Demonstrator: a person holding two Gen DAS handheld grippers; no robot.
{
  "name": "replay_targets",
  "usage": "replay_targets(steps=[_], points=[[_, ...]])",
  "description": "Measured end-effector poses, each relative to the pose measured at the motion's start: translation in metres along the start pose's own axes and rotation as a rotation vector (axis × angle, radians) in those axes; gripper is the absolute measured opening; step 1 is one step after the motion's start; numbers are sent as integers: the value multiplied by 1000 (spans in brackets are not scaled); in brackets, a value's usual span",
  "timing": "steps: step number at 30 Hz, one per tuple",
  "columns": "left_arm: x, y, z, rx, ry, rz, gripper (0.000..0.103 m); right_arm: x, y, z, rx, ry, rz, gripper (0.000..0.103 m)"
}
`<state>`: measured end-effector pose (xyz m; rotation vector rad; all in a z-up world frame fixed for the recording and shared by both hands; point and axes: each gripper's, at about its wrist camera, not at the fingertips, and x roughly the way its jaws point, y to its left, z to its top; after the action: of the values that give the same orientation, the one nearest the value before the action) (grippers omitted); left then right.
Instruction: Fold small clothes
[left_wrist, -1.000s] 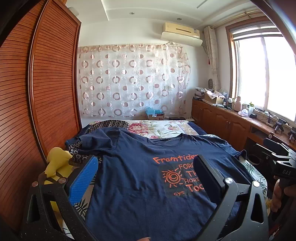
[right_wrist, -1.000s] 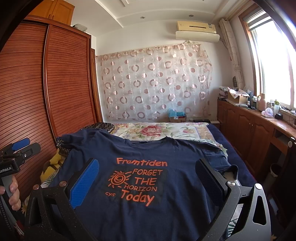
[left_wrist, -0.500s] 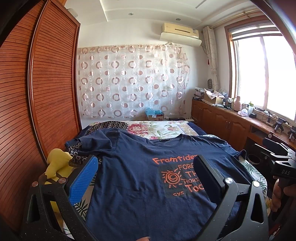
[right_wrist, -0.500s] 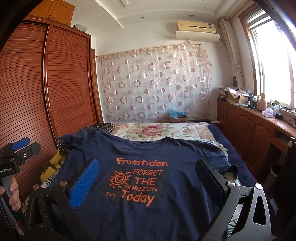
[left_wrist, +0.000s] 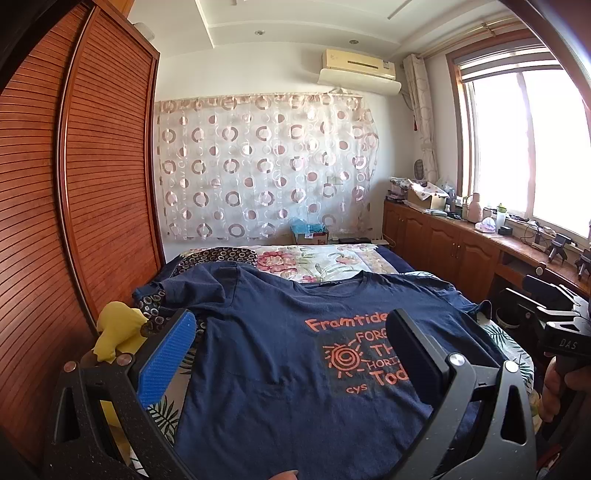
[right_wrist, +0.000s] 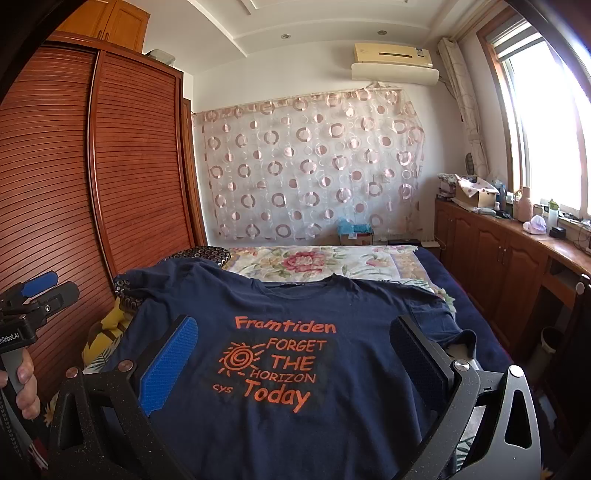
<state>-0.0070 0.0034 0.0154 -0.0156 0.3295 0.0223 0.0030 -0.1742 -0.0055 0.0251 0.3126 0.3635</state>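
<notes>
A navy T-shirt (left_wrist: 273, 354) with orange print lies spread face up on the bed, collar at the far end; it also shows in the right wrist view (right_wrist: 347, 339). My left gripper (left_wrist: 288, 343) is open and empty, held above the shirt's near left part. My right gripper (right_wrist: 291, 350) is open and empty, held above the shirt's printed chest. Each gripper shows at the edge of the other's view: the right gripper (left_wrist: 557, 332) at the right, the left gripper (right_wrist: 29, 299) at the left.
A wooden slatted wardrobe (left_wrist: 74, 206) stands along the bed's left side. A yellow soft toy (left_wrist: 118, 328) lies at the bed's left edge. Wooden cabinets (right_wrist: 495, 258) with clutter run under the window on the right. A floral bedspread (right_wrist: 317, 262) covers the far end.
Both grippers stay open above the shirt. The left wrist view has shifted very slightly; the shirt has not moved.
</notes>
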Motion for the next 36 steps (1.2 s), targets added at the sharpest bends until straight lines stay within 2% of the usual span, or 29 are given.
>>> replay_targets(steps=[36], points=[[-2,-1,1,6,-1,3,103,0,0,-1,3,0,3,103]])
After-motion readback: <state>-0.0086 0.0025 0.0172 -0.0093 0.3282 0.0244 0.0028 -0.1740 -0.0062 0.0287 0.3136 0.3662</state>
